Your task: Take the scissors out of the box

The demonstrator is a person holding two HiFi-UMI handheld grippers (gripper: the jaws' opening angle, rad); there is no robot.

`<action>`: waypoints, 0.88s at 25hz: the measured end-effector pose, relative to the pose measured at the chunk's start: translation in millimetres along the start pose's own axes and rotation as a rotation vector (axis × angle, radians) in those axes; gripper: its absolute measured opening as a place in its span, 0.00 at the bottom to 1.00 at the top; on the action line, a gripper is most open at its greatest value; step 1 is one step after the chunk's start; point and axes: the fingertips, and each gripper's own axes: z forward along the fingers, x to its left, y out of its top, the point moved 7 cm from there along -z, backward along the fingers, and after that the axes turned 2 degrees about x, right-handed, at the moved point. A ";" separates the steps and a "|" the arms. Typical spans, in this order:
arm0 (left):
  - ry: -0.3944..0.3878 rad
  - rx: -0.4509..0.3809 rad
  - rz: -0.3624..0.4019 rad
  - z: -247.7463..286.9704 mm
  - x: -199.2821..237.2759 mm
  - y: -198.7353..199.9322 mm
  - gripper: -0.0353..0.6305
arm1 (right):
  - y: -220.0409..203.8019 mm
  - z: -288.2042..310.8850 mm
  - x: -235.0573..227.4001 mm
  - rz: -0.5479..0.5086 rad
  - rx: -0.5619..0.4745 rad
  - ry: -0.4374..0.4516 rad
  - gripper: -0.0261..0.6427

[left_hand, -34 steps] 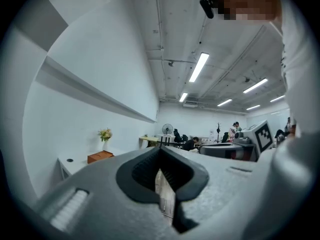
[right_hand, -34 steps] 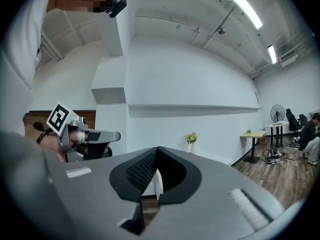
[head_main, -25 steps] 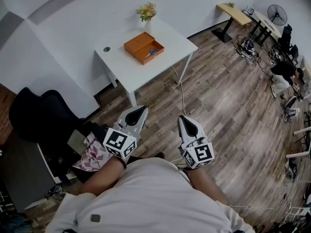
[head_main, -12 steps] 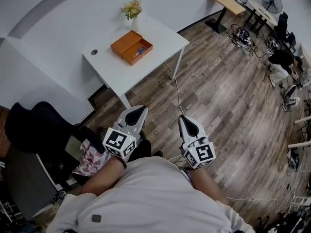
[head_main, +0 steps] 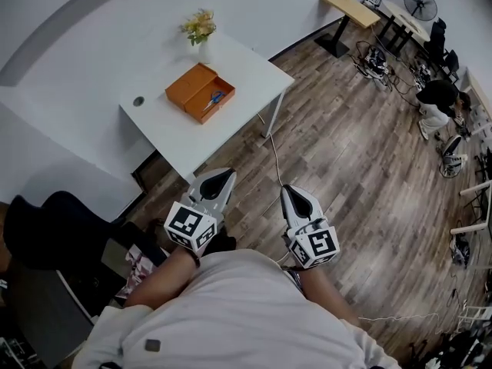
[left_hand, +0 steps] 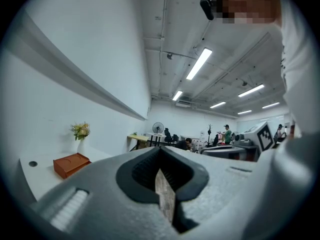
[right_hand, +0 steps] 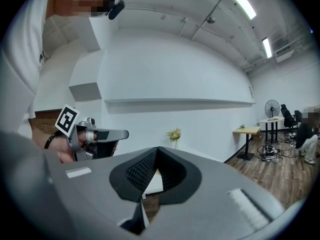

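An open orange box (head_main: 194,91) lies on a white table (head_main: 247,66), well ahead of both grippers. Blue-handled scissors (head_main: 213,98) lie inside its right half. In the left gripper view the box (left_hand: 71,164) shows small at the far left; the scissors cannot be made out there. My left gripper (head_main: 223,177) and right gripper (head_main: 291,191) are held side by side close to the person's body, over the wooden floor, pointing toward the table. Both are shut and hold nothing. The left gripper's (left_hand: 160,150) and the right gripper's (right_hand: 157,150) tips meet in their own views.
A vase of flowers (head_main: 200,28) stands at the table's back edge, and a round hole (head_main: 138,101) is left of the box. A black chair (head_main: 46,221) sits at the left. A cable (head_main: 275,156) runs across the floor. Desks, a fan (head_main: 420,3) and a seated person (head_main: 435,106) are far right.
The table and box have shifted lower and leftward in the head view and look nearer. Both grippers keep their place in the frame and stay shut.
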 end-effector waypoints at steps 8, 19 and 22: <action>-0.038 -0.003 0.002 20.3 77.2 29.4 0.06 | 28.4 85.0 7.1 -0.021 -0.010 0.006 0.06; 0.009 -0.002 -0.022 25.3 143.5 34.7 0.06 | 32.8 164.6 12.5 -0.022 0.018 0.089 0.06; 0.042 -0.003 -0.013 29.7 160.1 34.9 0.06 | 32.3 187.0 10.4 -0.028 0.022 0.131 0.06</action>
